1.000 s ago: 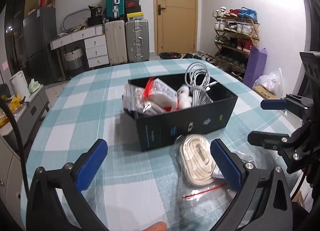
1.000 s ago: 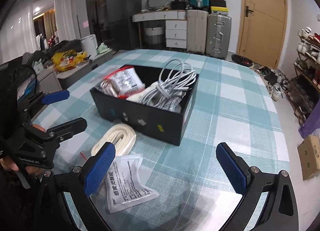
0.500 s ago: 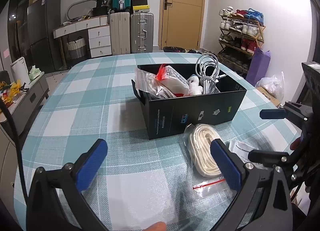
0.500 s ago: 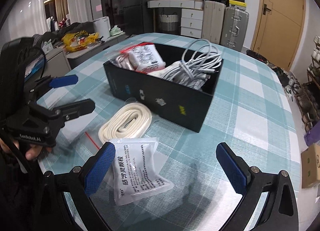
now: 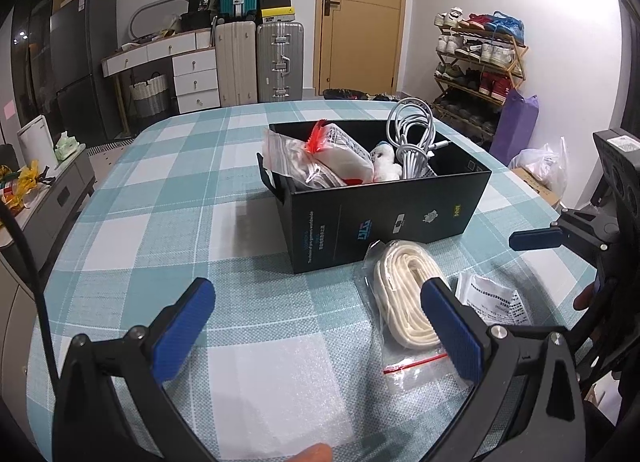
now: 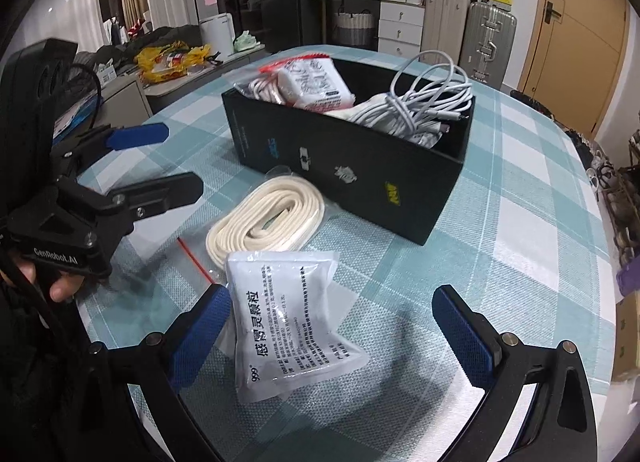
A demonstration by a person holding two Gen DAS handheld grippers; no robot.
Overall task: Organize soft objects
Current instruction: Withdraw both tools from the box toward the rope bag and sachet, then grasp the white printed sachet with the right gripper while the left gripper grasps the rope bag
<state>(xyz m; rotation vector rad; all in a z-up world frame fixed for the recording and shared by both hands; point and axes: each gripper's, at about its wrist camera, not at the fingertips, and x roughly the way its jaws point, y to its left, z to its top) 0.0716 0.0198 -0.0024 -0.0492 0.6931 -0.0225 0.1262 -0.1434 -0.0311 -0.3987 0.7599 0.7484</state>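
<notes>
A black box on the checked table holds bagged packets, a small white plush and a bundle of white cables; it also shows in the right wrist view. In front of it lie a clear bag with a coiled cream rope and a white medicine sachet. My left gripper is open and empty, its right finger over the rope bag. My right gripper is open and empty, low over the sachet, which lies between its fingers.
The checked tablecloth covers a round table. Beyond it stand suitcases, a white dresser, a shoe rack and a door. A low cabinet with clutter stands to the left of the table.
Both grippers have come lower and closer to the table. The right gripper now brackets the sachet; the left has shifted so the box and rope bag sit further right and nearer.
</notes>
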